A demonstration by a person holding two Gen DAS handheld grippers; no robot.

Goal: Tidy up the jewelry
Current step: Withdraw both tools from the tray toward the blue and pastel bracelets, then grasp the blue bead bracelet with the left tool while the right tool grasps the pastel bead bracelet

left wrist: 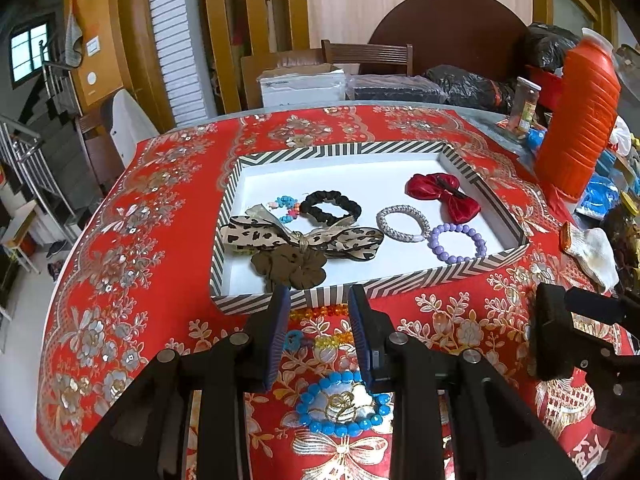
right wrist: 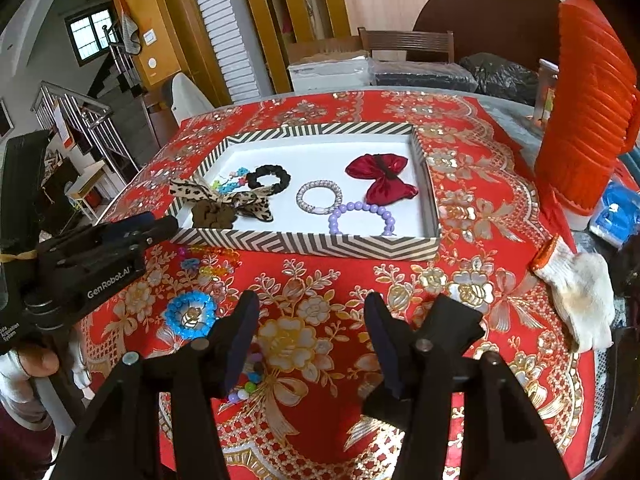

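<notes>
A striped tray (left wrist: 400,280) (right wrist: 304,246) on the red tablecloth holds a leopard bow (left wrist: 260,236), a brown scrunchie (left wrist: 292,268), a black scrunchie (left wrist: 330,208), a silver bracelet (left wrist: 402,223), a purple bead bracelet (left wrist: 456,242) and a red bow (left wrist: 444,196). On the cloth in front lie a blue bead bracelet (left wrist: 344,404) (right wrist: 190,316) and an orange-yellow bead string (left wrist: 320,312) (right wrist: 208,260). My left gripper (left wrist: 320,300) is open above them, empty. My right gripper (right wrist: 312,312) is open and empty; multicoloured beads (right wrist: 250,380) lie beneath its left finger.
A tall orange ribbed container (left wrist: 576,120) (right wrist: 588,100) stands right of the tray. A white glove (left wrist: 592,252) (right wrist: 576,292) lies at the right. A jar (left wrist: 526,104), black bags and boxes sit at the back. The table edge drops off left.
</notes>
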